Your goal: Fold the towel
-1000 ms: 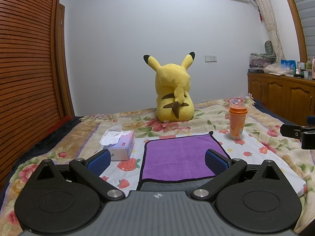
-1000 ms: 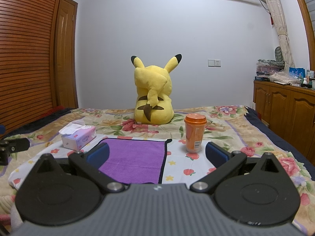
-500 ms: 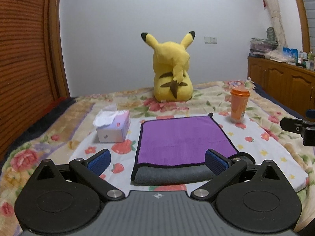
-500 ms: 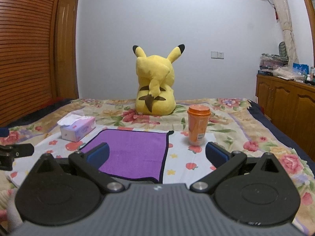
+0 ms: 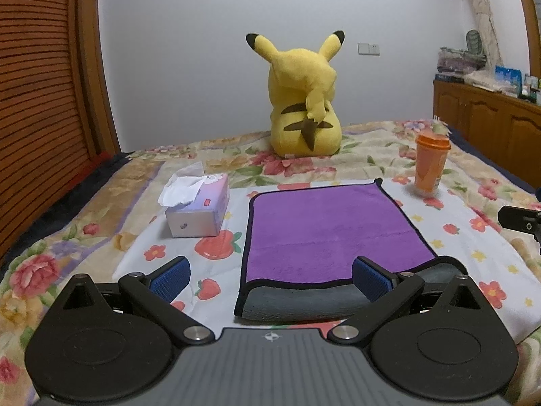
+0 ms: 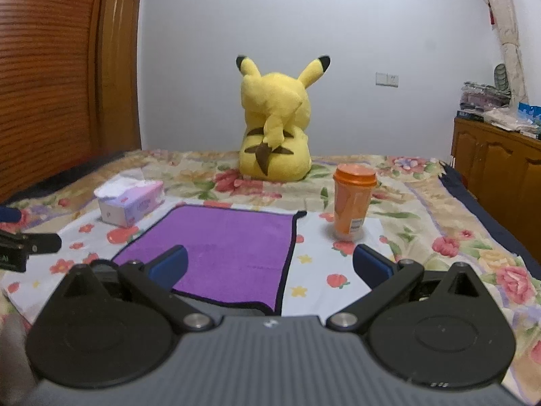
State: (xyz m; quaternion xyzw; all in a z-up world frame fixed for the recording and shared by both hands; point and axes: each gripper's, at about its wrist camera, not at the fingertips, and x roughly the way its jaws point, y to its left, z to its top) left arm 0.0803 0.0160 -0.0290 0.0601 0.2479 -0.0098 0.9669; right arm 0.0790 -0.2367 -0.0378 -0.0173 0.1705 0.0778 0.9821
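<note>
Both tongs, left (image 5: 270, 279) and right (image 6: 269, 265), have tilted down over the towel (image 5: 333, 230), wide open, empty.

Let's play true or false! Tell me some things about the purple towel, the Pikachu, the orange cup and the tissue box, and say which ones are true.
1. The purple towel lies on the bed with neither gripper holding it. True.
2. The Pikachu plush is looking at the camera. False: its back and tail face the camera.
3. The orange cup has tipped over. False: it stands upright with its lid on.
4. The tissue box sits on the left side of the towel, apart from it. True.
5. The left gripper and the right gripper are both open. True.
</note>
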